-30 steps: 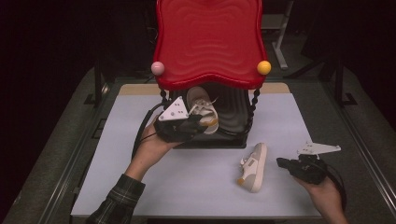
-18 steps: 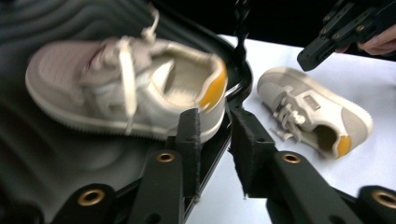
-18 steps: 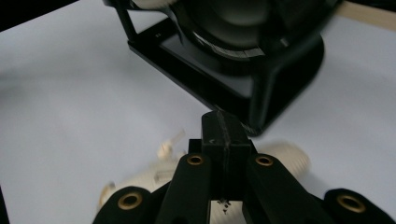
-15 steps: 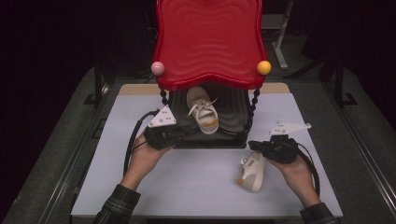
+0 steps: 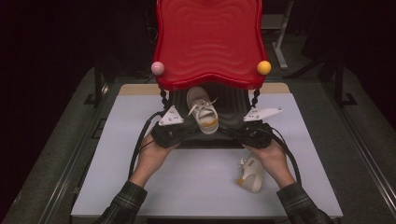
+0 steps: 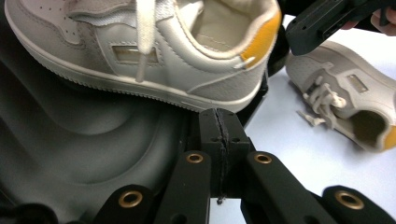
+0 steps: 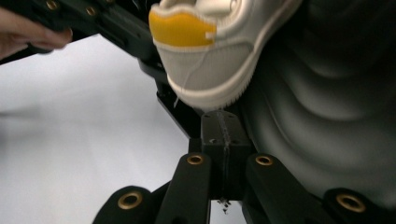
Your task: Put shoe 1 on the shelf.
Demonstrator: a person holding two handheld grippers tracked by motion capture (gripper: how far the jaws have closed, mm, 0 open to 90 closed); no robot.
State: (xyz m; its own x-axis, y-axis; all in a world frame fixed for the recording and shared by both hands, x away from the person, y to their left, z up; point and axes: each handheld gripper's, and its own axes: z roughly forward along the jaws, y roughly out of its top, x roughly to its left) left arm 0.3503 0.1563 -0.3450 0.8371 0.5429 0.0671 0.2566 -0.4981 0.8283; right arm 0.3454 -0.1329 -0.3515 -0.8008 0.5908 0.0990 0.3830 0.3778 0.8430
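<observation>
Both my left gripper (image 6: pixel 219 140) and right gripper (image 7: pixel 223 140) have fingers pressed together on nothing, flanking the shoe (image 5: pixel 202 111) on the black tray (image 5: pixel 233 105); a nudge could tip it onto the counter (image 5: pixel 196 186).

Bright lit tabletop, dark surround, slight close-up blur

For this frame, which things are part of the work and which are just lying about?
In play, apparently: shoe on the shelf; second shoe on the table; black lower shelf; left tool and right tool, both shut, empty.

Just there: red top; pink knob; yellow knob.
</observation>
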